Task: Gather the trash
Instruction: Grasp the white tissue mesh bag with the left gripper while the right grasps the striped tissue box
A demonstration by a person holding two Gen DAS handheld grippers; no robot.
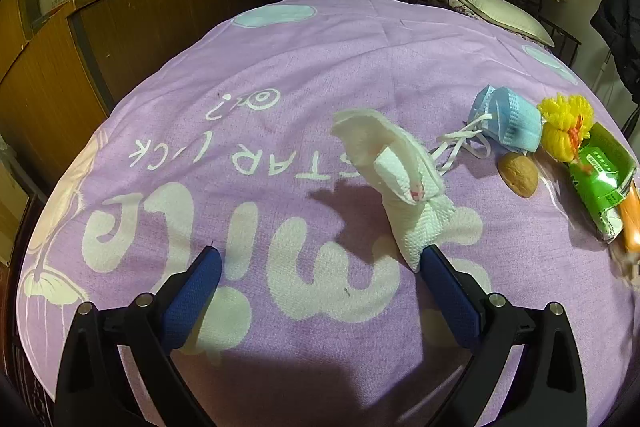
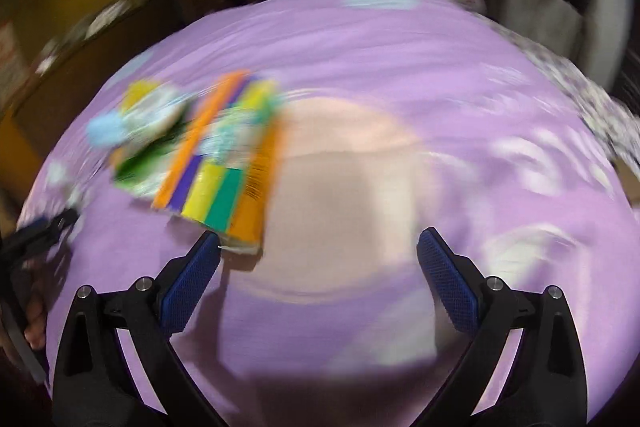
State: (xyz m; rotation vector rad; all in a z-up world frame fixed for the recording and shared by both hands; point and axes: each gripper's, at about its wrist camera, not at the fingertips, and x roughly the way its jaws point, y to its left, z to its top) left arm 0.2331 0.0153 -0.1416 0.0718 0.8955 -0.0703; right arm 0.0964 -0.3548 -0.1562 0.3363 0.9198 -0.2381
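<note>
Trash is lying on a purple bed cover (image 1: pixel 280 67) in front of you. Your left gripper (image 1: pixel 320 259) is hanging over the cover with its two blue fingers (image 1: pixel 192 291) spread wide, and it is holding nothing. A crumpled white tissue (image 1: pixel 400 179) is sitting just ahead of the right finger, and its near end is touching or almost touching that fingertip. To the far right of the tissue a blue face mask (image 1: pixel 508 119) is lying with its white straps trailing toward the tissue. A small brown nut (image 1: pixel 519 174) is resting just near the mask. Right of it, a yellow pom-pom (image 1: pixel 564 123) is leaning on a green wrapper (image 1: pixel 600 179). Your right gripper (image 2: pixel 318 241) is spread wide too, and it is holding nothing. Its picture is very blurry. A striped packet (image 2: pixel 224 167) with orange, yellow, green and purple bands is lying just ahead of its left finger, and green and blue things beside the packet are too blurry to name.
</note>
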